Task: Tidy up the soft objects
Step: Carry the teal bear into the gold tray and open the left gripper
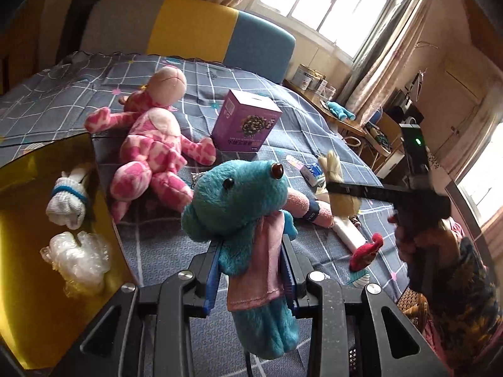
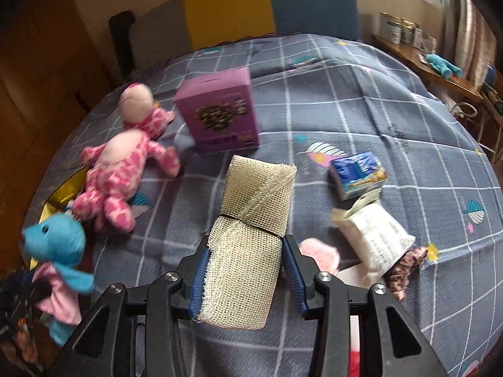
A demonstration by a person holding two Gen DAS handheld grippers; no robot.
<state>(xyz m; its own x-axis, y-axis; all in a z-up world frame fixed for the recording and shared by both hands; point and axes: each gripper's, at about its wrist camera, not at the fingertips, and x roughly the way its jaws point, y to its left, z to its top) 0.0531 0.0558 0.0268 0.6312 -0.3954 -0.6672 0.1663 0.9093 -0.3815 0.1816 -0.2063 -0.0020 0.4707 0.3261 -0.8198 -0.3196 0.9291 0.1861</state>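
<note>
My left gripper (image 1: 251, 270) is shut on a blue plush toy in a pink dress (image 1: 242, 207), held above the bed; it also shows in the right wrist view (image 2: 56, 251). My right gripper (image 2: 245, 270) is shut on a beige mesh cloth roll (image 2: 251, 220) tied with a black band; the roll shows in the left wrist view (image 1: 336, 185). A pink spotted plush (image 1: 151, 144) lies on the bed next to a yellow box (image 1: 25, 251). The box holds a white sock roll (image 1: 67, 201) and a clear plastic bundle (image 1: 78, 257).
A purple carton (image 2: 220, 110) stands mid-bed on the grey checked sheet (image 2: 345, 94). A blue tissue pack (image 2: 356, 172), a white printed pouch (image 2: 374, 238), a pink cloth (image 2: 320, 254) and a small red toy (image 1: 366, 251) lie at right. A wooden side table (image 2: 433, 69) is far right.
</note>
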